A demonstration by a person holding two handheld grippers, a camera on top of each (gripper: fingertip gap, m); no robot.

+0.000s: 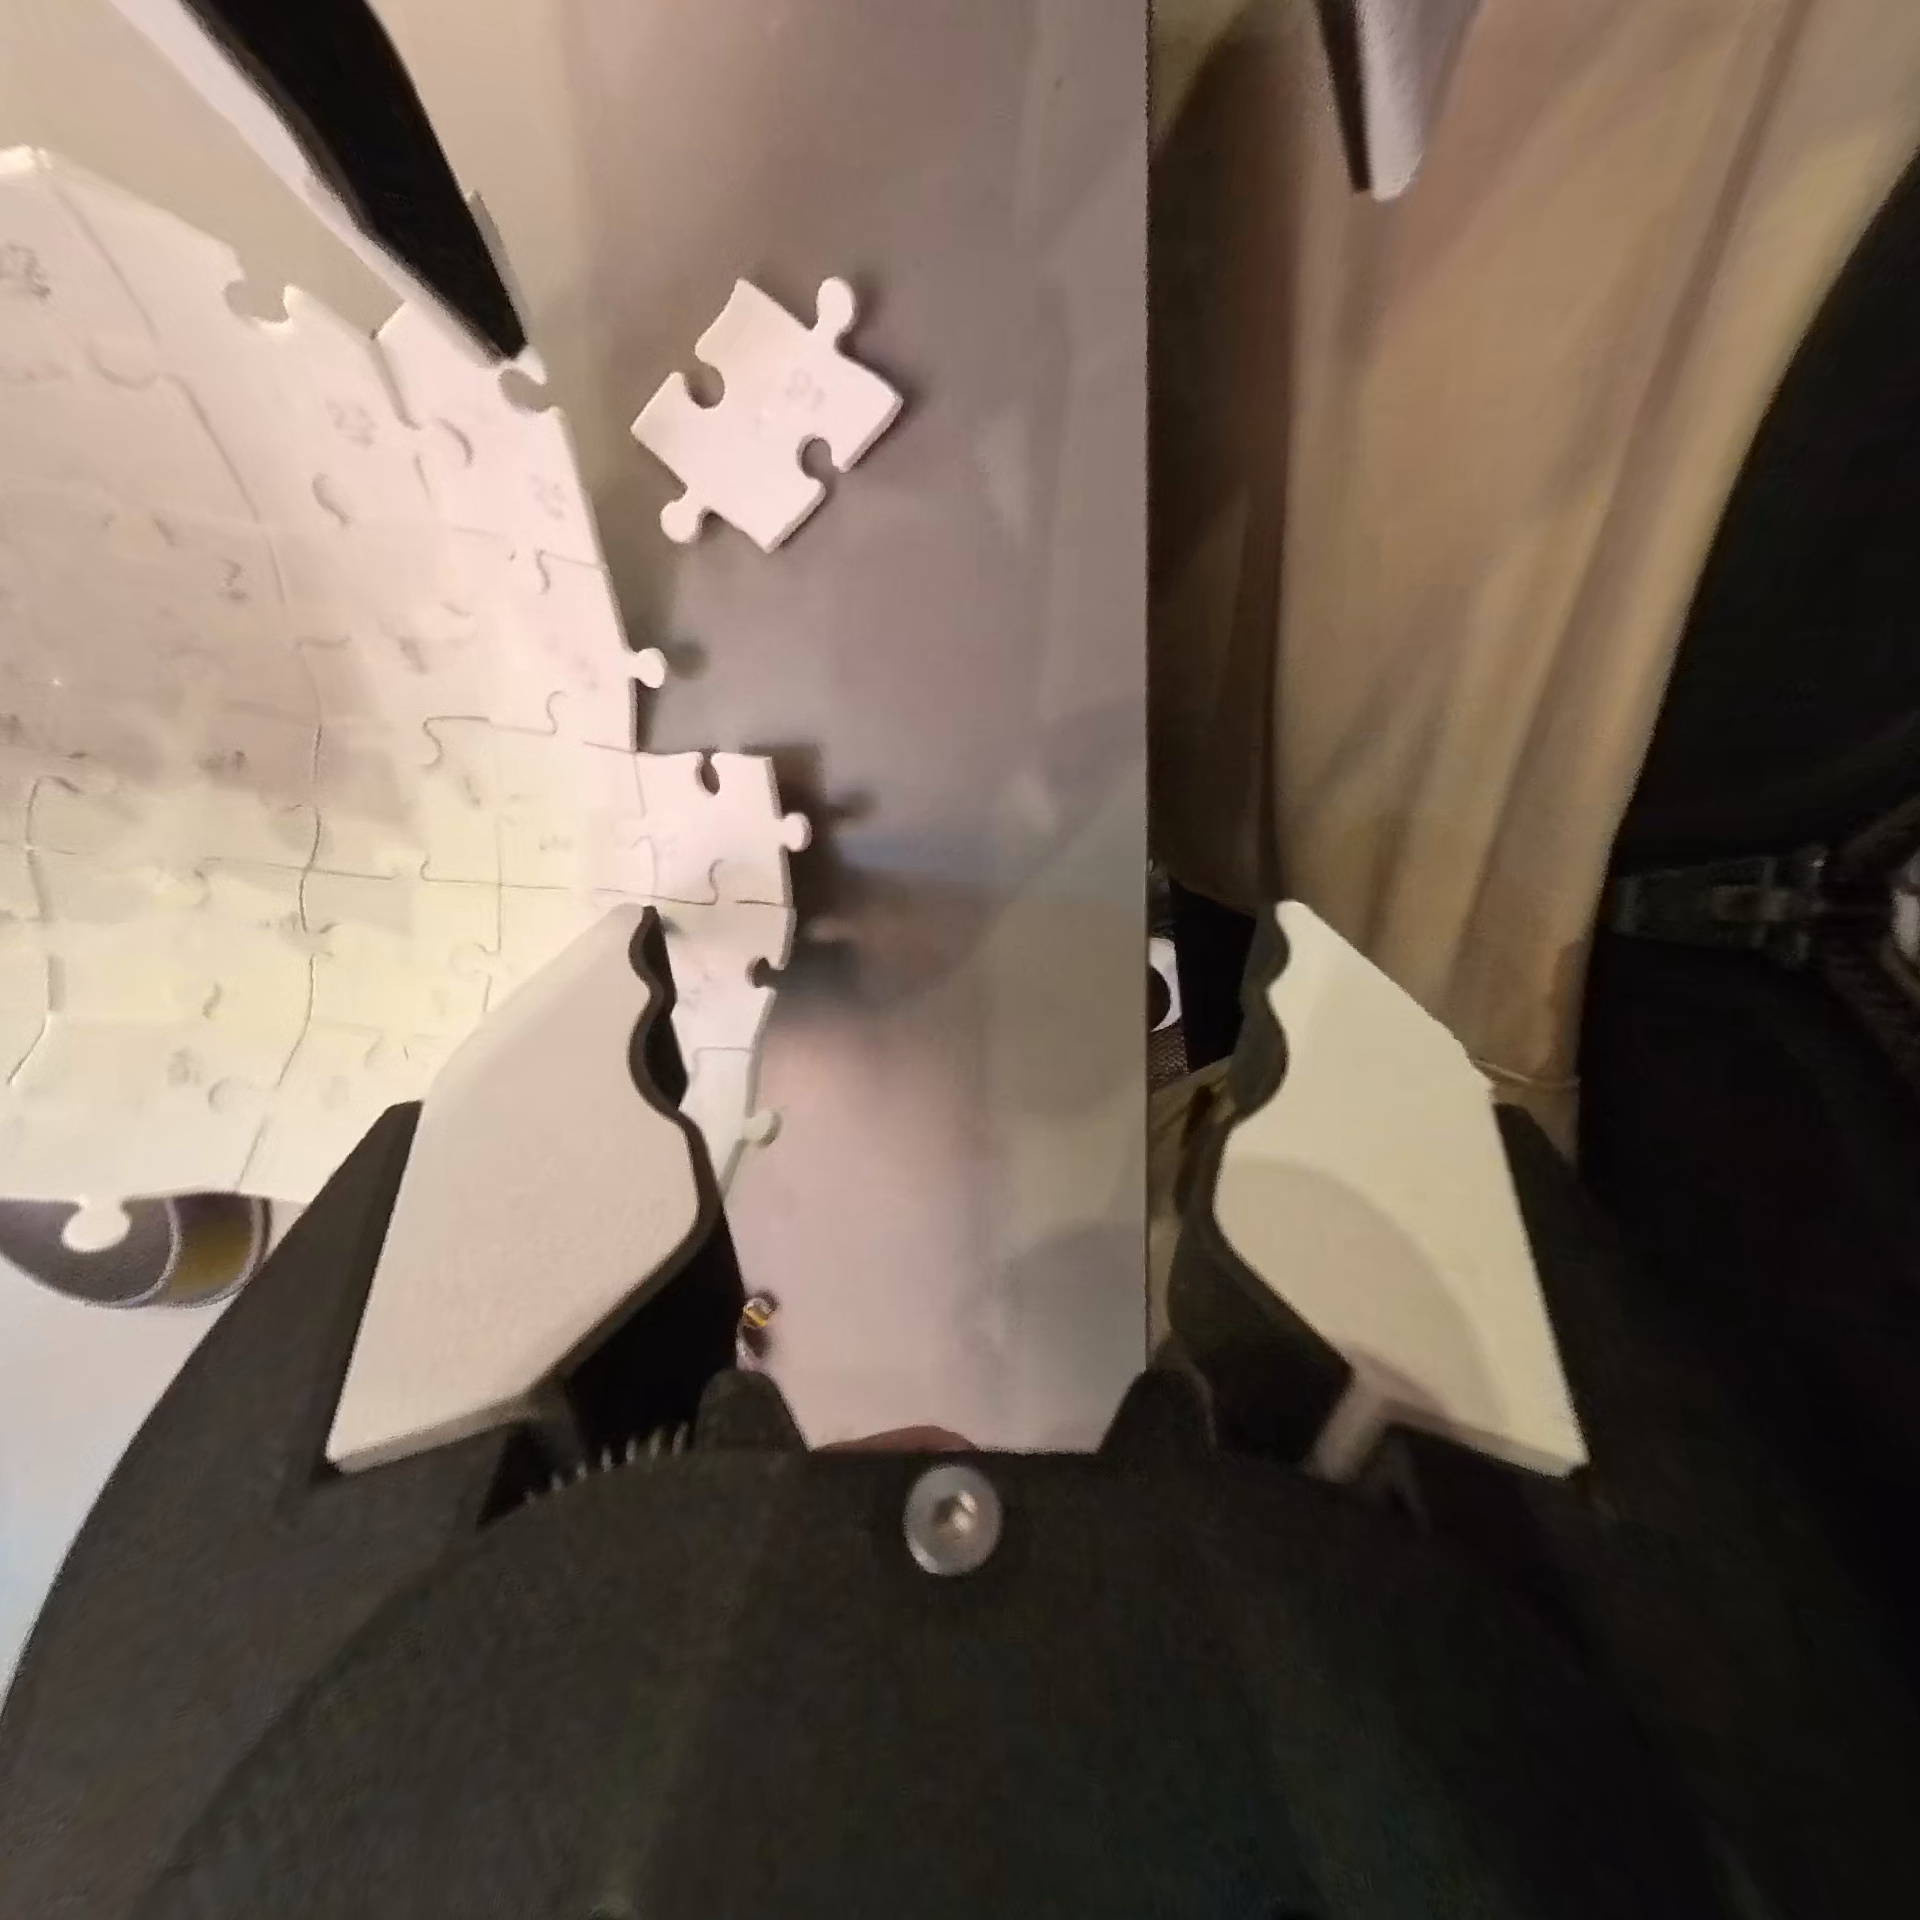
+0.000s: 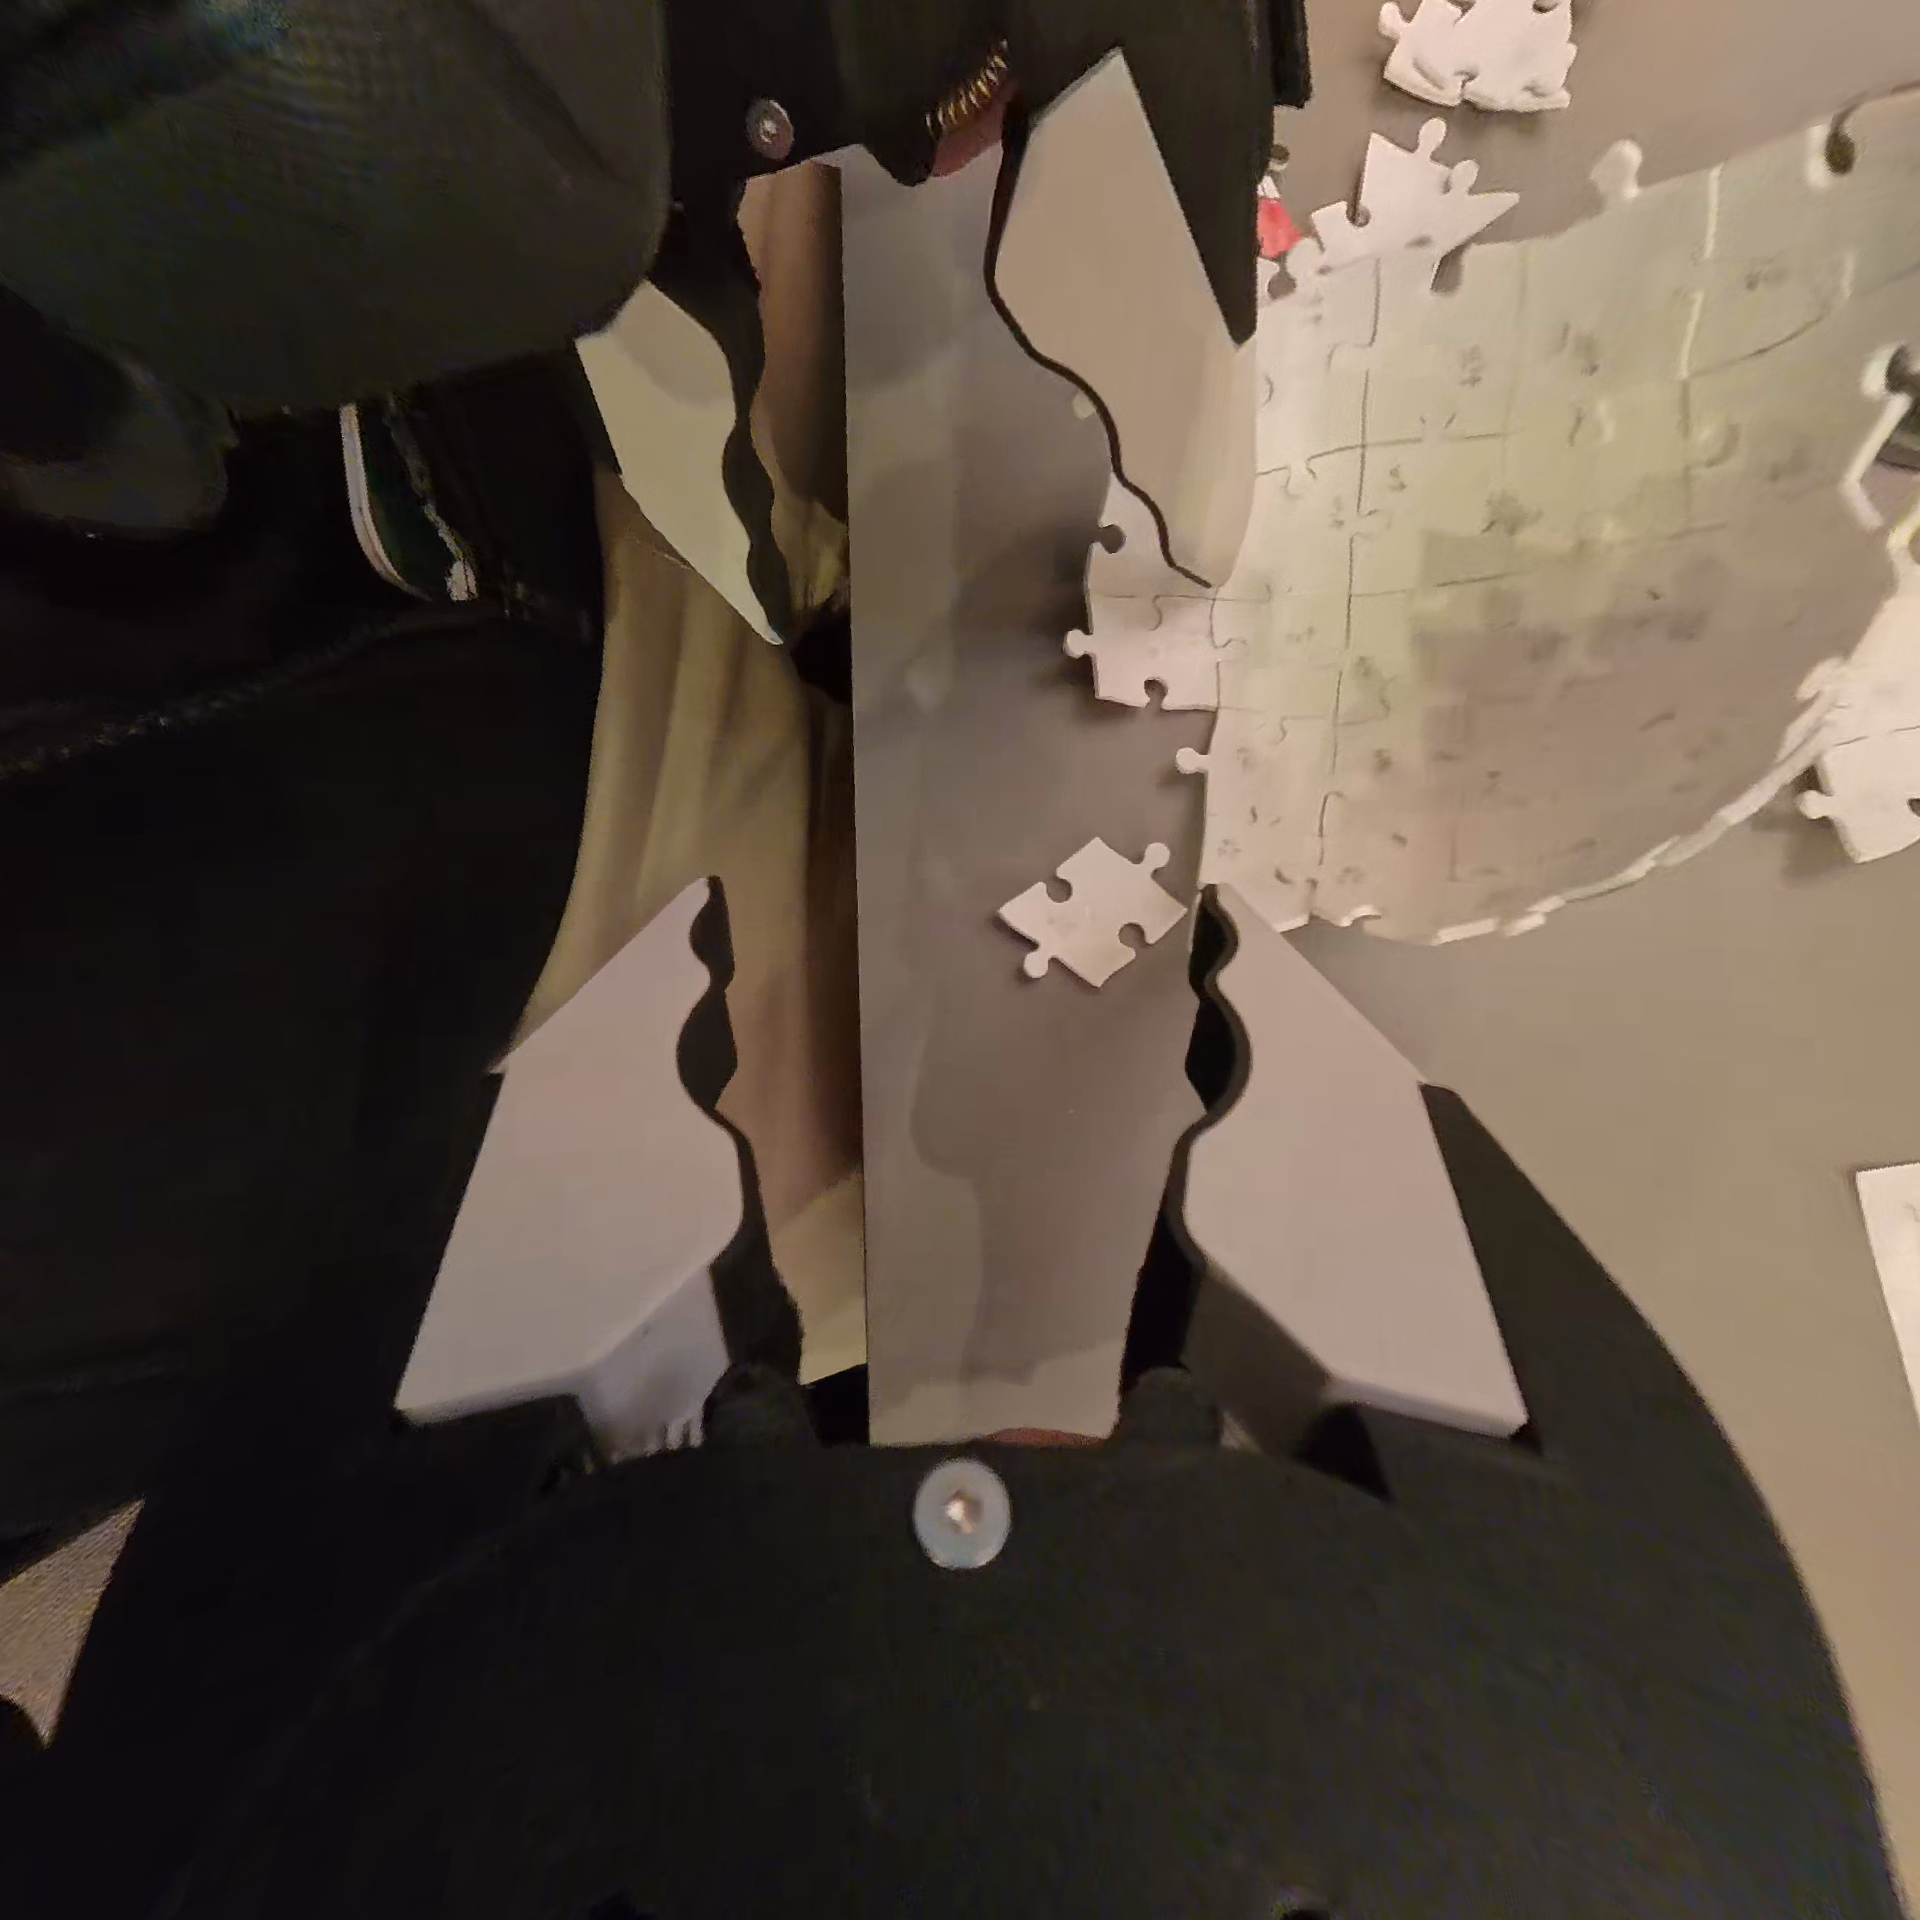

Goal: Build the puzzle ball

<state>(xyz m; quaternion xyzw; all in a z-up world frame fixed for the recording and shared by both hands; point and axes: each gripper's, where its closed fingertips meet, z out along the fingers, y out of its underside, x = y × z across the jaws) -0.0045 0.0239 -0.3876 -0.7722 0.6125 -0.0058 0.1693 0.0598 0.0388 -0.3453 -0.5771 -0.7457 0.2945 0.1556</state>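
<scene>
The part-built puzzle ball (image 1: 260, 727) is a curved white shell of joined pieces that lies open side up on the grey table (image 1: 987, 675). It also shows in the right wrist view (image 2: 1507, 623). A single loose white piece (image 1: 769, 416) lies on the table just beside the shell's rim, and shows in the right wrist view (image 2: 1091, 920). My left gripper (image 1: 961, 914) is open and empty, with its left finger (image 1: 540, 1143) over the shell's rim. My right gripper (image 2: 961, 888) is open and empty, with its right fingertip close beside the loose piece. The two grippers face each other.
The table edge (image 1: 1146, 623) runs between both grippers' fingers; past it are a person's beige and black clothes (image 1: 1455, 623). More loose pieces (image 2: 1475, 52) lie beyond the shell, one (image 2: 1870, 800) at its far side. A white sheet (image 2: 1891, 1268) lies at the right. The left gripper's tips are roughly 8 cm from the right gripper's.
</scene>
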